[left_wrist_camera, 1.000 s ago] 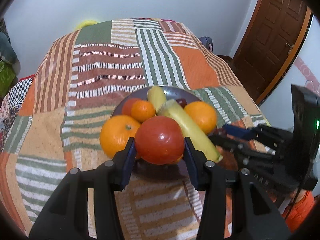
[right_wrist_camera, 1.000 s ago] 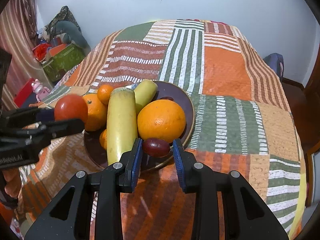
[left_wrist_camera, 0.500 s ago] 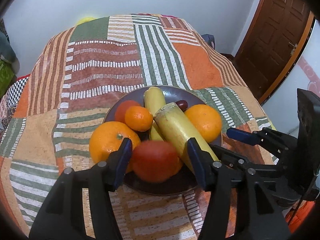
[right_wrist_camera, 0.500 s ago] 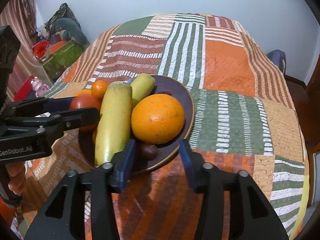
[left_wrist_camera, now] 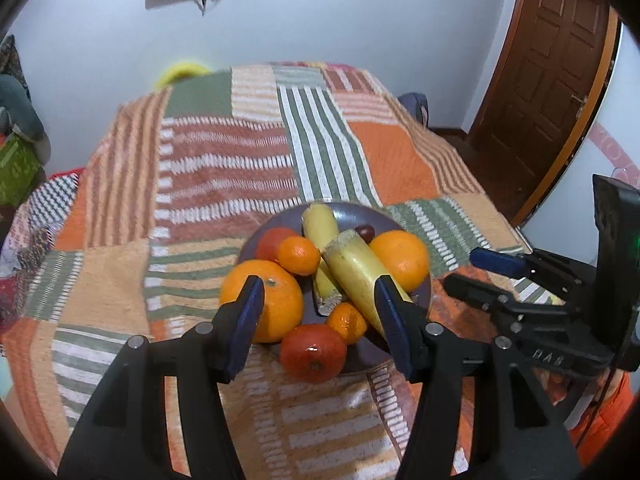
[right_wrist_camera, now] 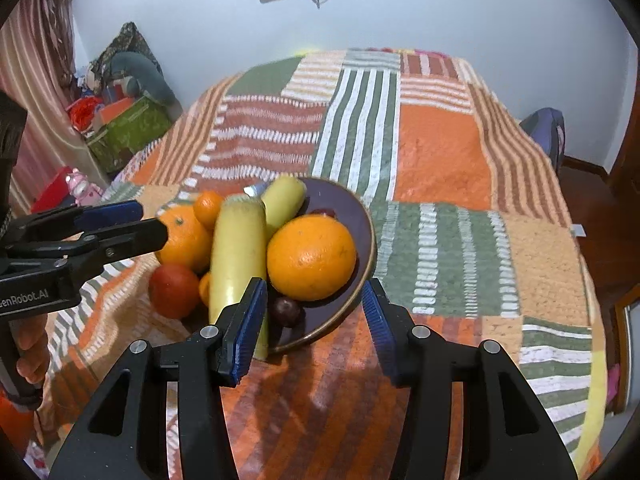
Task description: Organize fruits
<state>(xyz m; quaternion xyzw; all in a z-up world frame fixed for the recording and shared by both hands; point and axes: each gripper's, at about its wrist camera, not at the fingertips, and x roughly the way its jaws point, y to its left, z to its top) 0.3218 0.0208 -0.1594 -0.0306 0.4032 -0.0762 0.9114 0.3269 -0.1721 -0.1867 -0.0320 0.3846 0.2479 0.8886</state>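
The dark brown round plate (left_wrist_camera: 423,285) rests on a bed covered by an orange, green and white striped patchwork blanket (left_wrist_camera: 224,168). Beyond the bed, relative to the plate, stand a white wall, a brown panelled wooden door (left_wrist_camera: 560,80) to the right, and a green fabric box (right_wrist_camera: 128,128) with piled clutter to the left.

The left tool (left_wrist_camera: 320,320) is open and empty, its blue-padded fingers (left_wrist_camera: 246,320) spread on the near side of the plate. The right tool (right_wrist_camera: 316,320) is likewise open and empty, just before the plate's near rim. In the left wrist view, the right tool crosses the plate's right edge.

Plate contents:
- Two large oranges: one (left_wrist_camera: 262,304) at the left rim, one (left_wrist_camera: 400,258) at the right.
- Two small mandarins: one (left_wrist_camera: 298,255) toward the far side, one (left_wrist_camera: 347,322) near the centre.
- Two long pale yellow fruits with cut ends: one (left_wrist_camera: 360,276) lying over the other (left_wrist_camera: 320,228).
- Two red round tomatoes: one (left_wrist_camera: 313,353) at the near rim, glossy; one (left_wrist_camera: 274,242) behind the far mandarin.
- Two small dark red grapes: one (right_wrist_camera: 286,311) near the right tool, one (left_wrist_camera: 365,232) at the far rim.
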